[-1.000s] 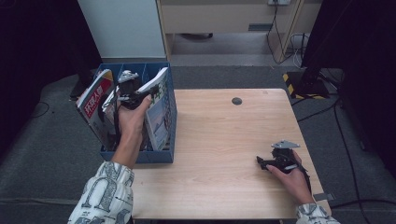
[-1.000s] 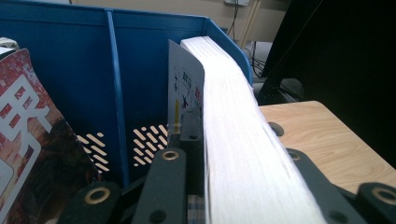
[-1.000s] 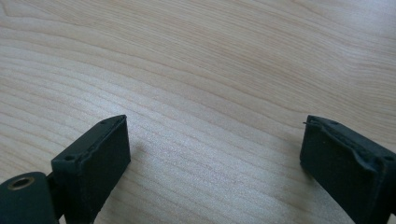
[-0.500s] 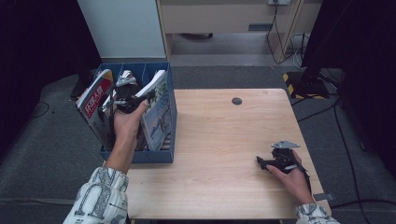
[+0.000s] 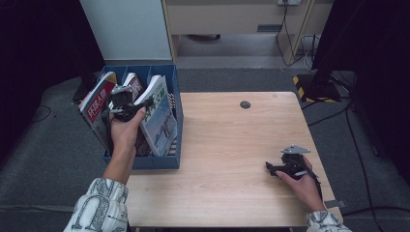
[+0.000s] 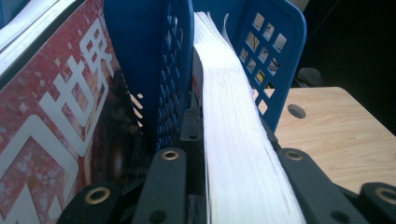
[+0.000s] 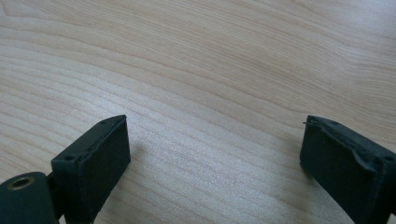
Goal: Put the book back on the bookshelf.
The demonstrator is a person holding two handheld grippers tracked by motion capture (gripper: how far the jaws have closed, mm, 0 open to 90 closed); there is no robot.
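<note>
Wooden table [image 5: 222, 145]; blue file rack [image 5: 175, 116] at edge. Left gripper [image 5: 126, 107] clamps thick book [image 6: 233, 154], drifted slightly leftward: extraction underway. Right gripper [image 7: 210, 163] wide open, empty.

An office or lab corner — wooden desk [image 5: 227, 145], cabinet [image 5: 232, 14], trailing floor cables [image 5: 295, 41], grey carpet [image 5: 53, 164].

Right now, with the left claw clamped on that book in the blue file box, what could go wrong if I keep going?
1. The left claw grips the thick book only by its page edge; the pages already bow, so it may slip or crease.
2. The book sits tight against the blue divider; it could snag and drag the file box, which overhangs the table's left edge.
3. The red magazine leans alongside and may tip.
</note>
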